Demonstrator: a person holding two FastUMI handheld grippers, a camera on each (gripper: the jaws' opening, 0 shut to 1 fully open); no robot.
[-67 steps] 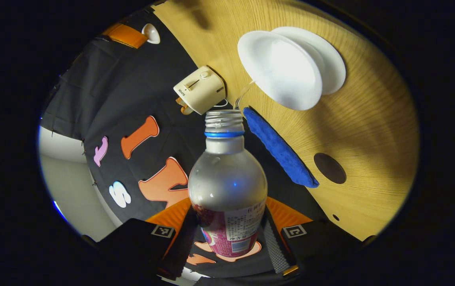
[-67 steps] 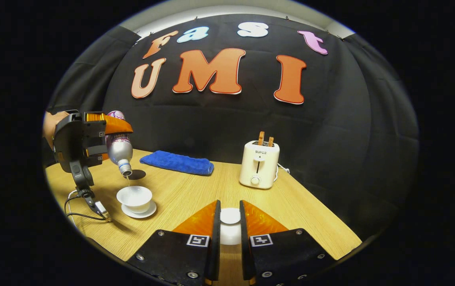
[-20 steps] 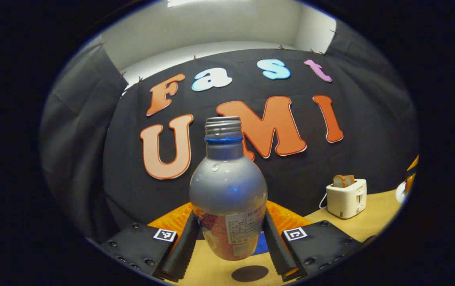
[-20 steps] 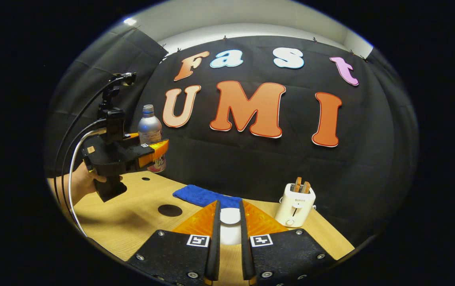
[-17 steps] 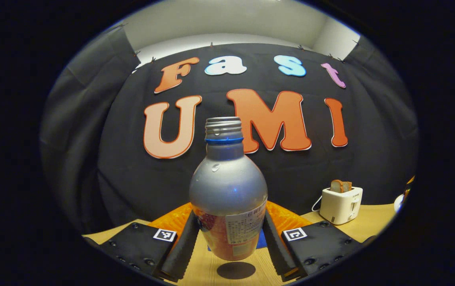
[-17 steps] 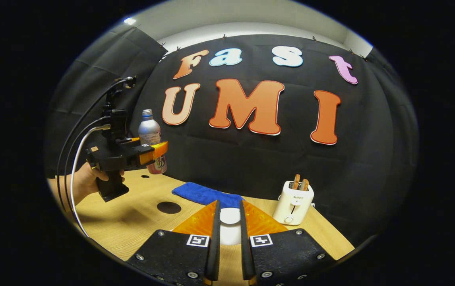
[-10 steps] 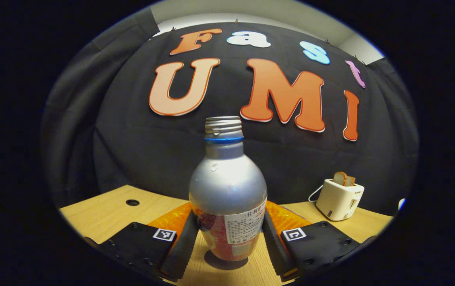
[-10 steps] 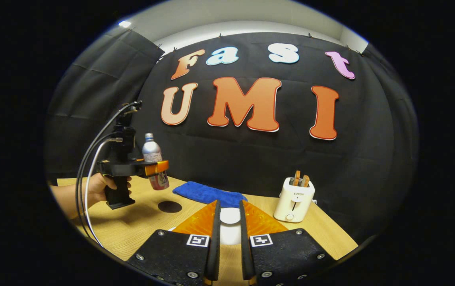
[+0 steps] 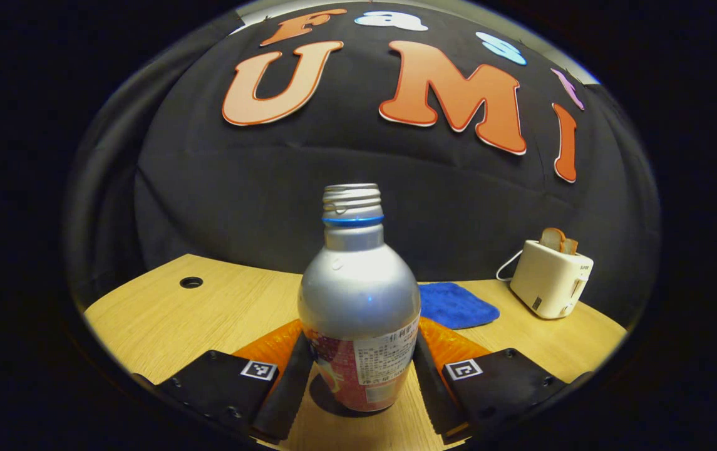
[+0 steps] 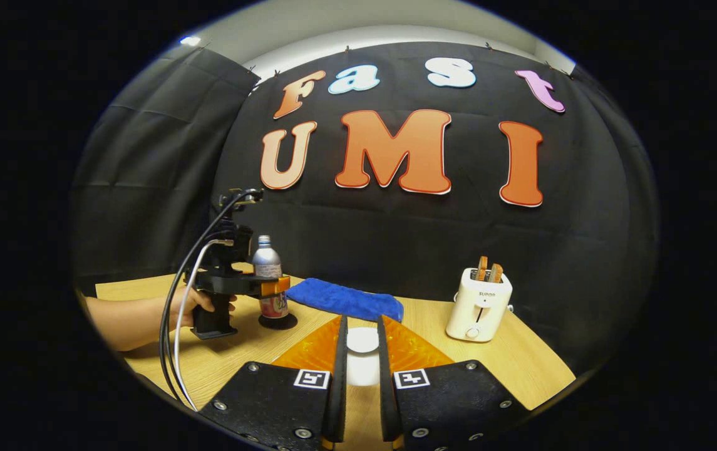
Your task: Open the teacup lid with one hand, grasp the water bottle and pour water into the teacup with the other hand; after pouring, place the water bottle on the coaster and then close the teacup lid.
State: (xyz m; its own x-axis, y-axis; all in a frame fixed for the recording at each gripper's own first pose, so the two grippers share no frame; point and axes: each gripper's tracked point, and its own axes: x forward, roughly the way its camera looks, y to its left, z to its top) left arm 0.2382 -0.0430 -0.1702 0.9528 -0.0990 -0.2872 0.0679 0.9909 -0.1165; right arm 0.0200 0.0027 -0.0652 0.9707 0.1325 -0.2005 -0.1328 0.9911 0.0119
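In the left gripper view, the left gripper (image 9: 361, 376) is pinching the water bottle (image 9: 359, 313) low on its labelled body, one finger pressing on each side. The bottle is standing upright with its mouth uncapped, and its base is sitting on the dark coaster (image 9: 324, 401), of which a sliver is showing under the bottle. Behind it the wooden table (image 9: 208, 310) is running back to the black cloth wall, with a blue cloth (image 9: 455, 305) lying just right of the bottle and a cream toaster (image 9: 550, 279) with bread in its slots standing farther right. A small round hole (image 9: 191, 282) is showing in the tabletop at the far left.

The right gripper view is giving the scene from the side. There a person's hand (image 10: 186, 307) is holding the left gripper (image 10: 273, 287) by its handle, cables are looping off it, and the bottle (image 10: 268, 279) is resting on the coaster (image 10: 278, 322) near the blue cloth (image 10: 345, 299). The toaster (image 10: 478, 302) is standing well apart to the right. The right gripper (image 10: 361, 382) is pinching the white teacup lid (image 10: 362, 341) between its fingers, above the table (image 10: 521, 369). I cannot tell from either view where the teacup itself is.
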